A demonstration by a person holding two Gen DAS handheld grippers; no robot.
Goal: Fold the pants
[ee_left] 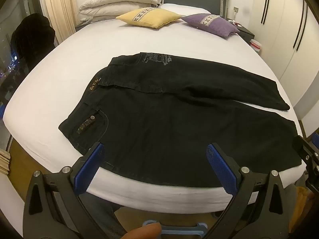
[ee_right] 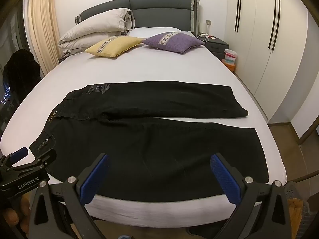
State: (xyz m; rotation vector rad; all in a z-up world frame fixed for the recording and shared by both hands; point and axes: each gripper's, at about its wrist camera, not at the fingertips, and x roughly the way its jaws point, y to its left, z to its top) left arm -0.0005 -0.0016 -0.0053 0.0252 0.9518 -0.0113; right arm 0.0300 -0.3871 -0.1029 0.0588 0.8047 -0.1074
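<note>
Black pants [ee_left: 169, 123] lie spread flat across the foot of the white bed [ee_left: 99, 39], waistband to the left, two legs running right with a narrow gap between them. They also show in the right wrist view [ee_right: 159, 143]. My left gripper [ee_left: 155, 149] is open and empty, hovering over the near edge of the pants by the waist and pocket. My right gripper [ee_right: 159, 159] is open and empty over the near leg. The left gripper [ee_right: 33, 155] shows at the left edge of the right wrist view, and the right gripper [ee_left: 307, 151] at the right edge of the left wrist view.
A yellow cushion [ee_right: 113, 45], a purple cushion [ee_right: 173, 41] and a folded white duvet [ee_right: 95, 29] lie at the head of the bed [ee_right: 139, 67]. A nightstand [ee_right: 217, 45] and a wardrobe [ee_right: 269, 39] stand on the right. A curtain [ee_right: 41, 29] hangs on the left.
</note>
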